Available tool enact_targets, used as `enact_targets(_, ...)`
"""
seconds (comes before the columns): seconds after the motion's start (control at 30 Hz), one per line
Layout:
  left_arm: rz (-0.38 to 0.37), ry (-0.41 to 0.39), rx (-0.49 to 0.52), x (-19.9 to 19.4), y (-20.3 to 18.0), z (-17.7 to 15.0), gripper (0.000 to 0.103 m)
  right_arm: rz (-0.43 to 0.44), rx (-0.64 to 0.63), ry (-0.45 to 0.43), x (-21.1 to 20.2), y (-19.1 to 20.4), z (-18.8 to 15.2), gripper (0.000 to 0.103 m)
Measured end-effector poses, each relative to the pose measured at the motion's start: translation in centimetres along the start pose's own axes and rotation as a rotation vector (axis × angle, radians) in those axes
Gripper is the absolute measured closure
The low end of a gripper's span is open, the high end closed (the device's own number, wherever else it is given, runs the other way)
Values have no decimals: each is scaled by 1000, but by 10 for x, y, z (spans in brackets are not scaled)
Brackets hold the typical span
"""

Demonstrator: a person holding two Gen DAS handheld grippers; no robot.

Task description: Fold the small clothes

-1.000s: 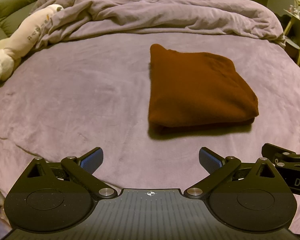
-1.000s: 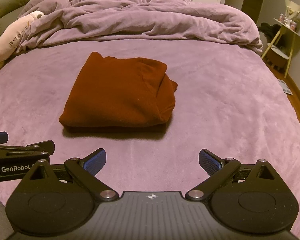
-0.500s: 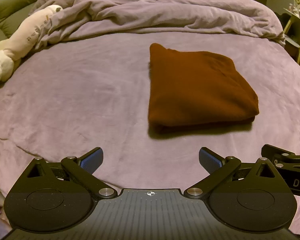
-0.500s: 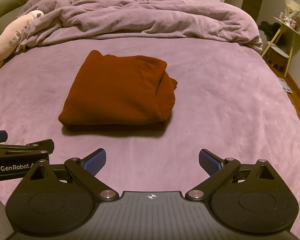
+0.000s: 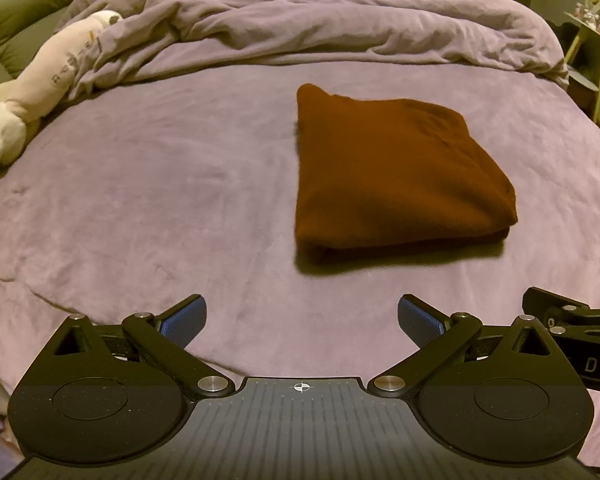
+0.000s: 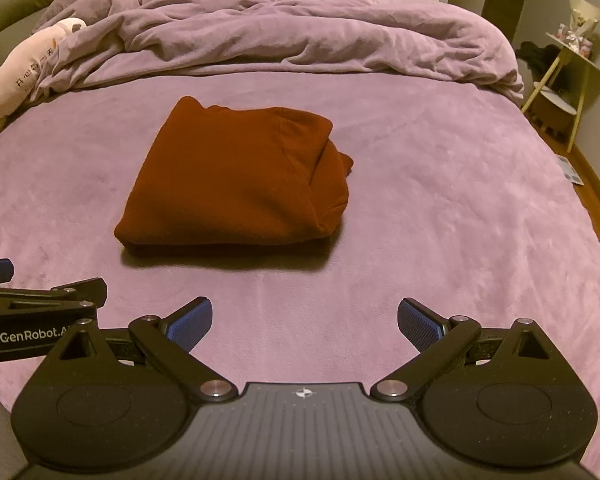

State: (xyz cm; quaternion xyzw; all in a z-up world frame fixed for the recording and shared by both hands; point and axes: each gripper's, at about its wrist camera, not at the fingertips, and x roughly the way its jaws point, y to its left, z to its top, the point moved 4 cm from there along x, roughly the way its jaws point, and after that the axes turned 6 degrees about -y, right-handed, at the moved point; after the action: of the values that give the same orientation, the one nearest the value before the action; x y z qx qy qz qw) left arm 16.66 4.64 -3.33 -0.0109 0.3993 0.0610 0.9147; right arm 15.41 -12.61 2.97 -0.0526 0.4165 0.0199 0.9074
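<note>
A rust-brown garment (image 5: 392, 172) lies folded into a thick rectangle on the purple bed sheet (image 5: 159, 184). In the right wrist view the same folded garment (image 6: 239, 180) sits centre-left, its bunched layers showing at the right end. My left gripper (image 5: 302, 322) hovers near the bed's front edge, open, with nothing between its blue pads. My right gripper (image 6: 304, 322) is open too and holds nothing, a short way in front of the garment. Each gripper's body shows at the edge of the other's view.
A crumpled purple duvet (image 5: 320, 16) is heaped along the far side of the bed. A long cream plush toy (image 5: 43, 84) lies at the far left. A small yellow side table (image 6: 568, 80) stands past the bed's right edge.
The right wrist view has shifted slightly, so the garment sits a little lower in frame. The left view is almost the same. Both grippers stay open.
</note>
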Motion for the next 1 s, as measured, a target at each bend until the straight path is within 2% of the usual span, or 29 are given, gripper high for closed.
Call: enact_targets(1.0, 3, 3, 35, 2, -5, 1, 0, -5, -8, 12, 5, -4, 2, 4)
